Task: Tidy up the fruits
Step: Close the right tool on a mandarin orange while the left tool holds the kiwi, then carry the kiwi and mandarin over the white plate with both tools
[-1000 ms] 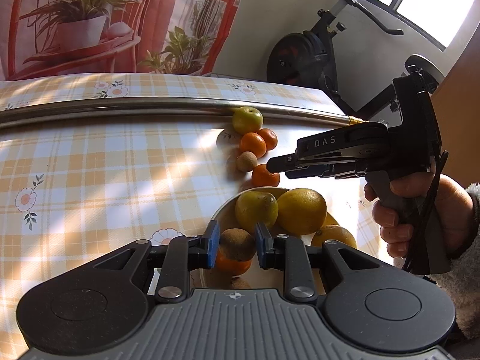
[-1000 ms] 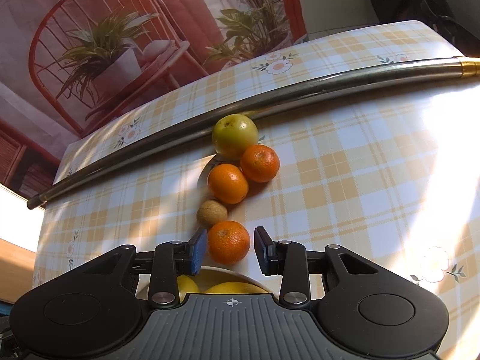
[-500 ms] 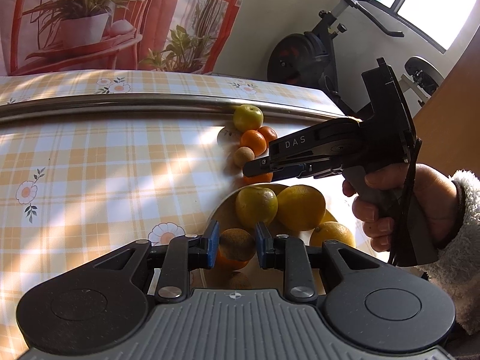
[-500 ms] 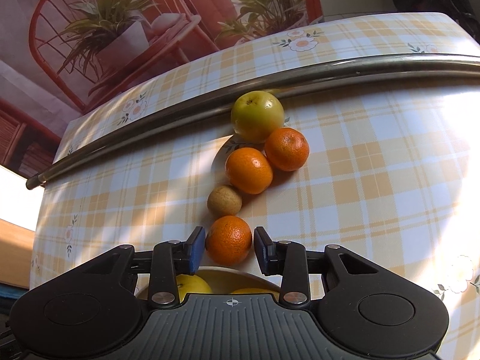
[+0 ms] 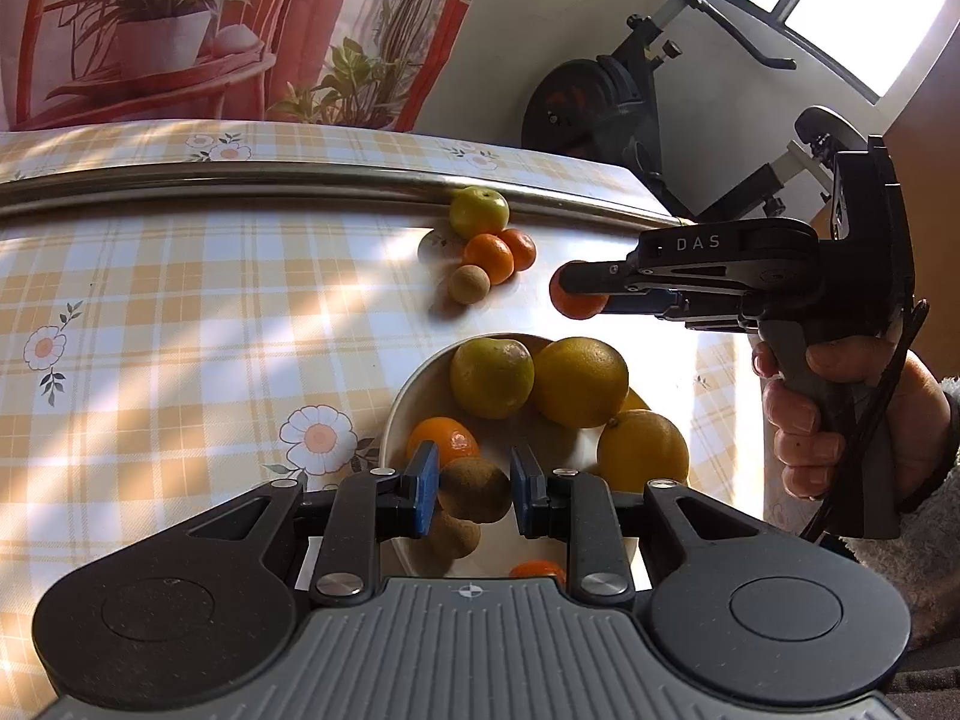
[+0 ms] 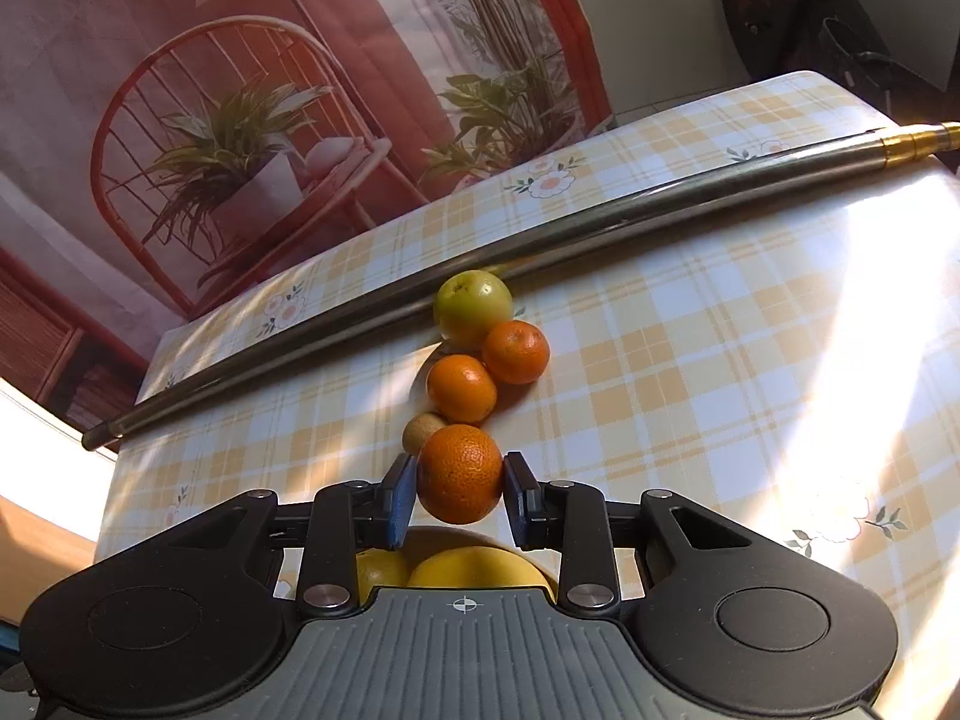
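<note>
Tangerine [image 6: 459, 473] clamped in right hand-held gripper [image 6: 459, 489] above bowl [image 5: 401, 414]; left hand-held gripper [image 5: 474, 489] pinches kiwi [image 5: 474, 489].

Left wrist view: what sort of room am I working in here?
Most likely a home living or dining room: an exercise bike stands by a window, and the table wears a flowered plaid cloth, with a printed plant hanging behind it.

Glossy plaid tablecloth [image 6: 690, 372]; metal rod [image 6: 600, 240]; dimpled orange [image 6: 459, 474].
</note>
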The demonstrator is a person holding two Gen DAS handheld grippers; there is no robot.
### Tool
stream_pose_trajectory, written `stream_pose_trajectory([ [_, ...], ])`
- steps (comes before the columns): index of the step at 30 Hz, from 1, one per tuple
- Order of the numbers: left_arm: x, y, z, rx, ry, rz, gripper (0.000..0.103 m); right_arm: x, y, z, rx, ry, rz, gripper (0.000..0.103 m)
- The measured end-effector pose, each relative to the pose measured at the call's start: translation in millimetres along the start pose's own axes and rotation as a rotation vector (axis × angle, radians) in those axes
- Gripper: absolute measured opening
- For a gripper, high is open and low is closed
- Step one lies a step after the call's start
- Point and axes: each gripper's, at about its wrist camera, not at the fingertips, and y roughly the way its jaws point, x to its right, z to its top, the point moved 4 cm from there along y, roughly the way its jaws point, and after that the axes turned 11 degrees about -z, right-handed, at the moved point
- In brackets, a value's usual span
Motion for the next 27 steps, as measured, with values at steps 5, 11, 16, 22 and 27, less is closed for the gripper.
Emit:
stream_pose_trajectory([
  [5,6,3,-6,-0.019,0.010,-0.025,0.027,12,-34,-11,0.046,-0.026,0.011,0.028],
  [11,18,17,-11,-0.067,0.049,-0.073,0.027,20,-49,-30,0.021,-0.047,0.016,0.028],
  [16,26,36,-14,-0.139,0.099,-0.092,0.027,20,-51,-39,0.004,-0.043,0.030,0.028],
  [22,36,38,-21,-0.173,0.162,-0.080,0.027,12,-53,-42,-0.002,-0.067,0.044,0.028],
  [27,28,31,-19,-0.159,0.128,-0.064,0.027,3,-54,-44,-0.002,-0.096,0.058,0.028],
])
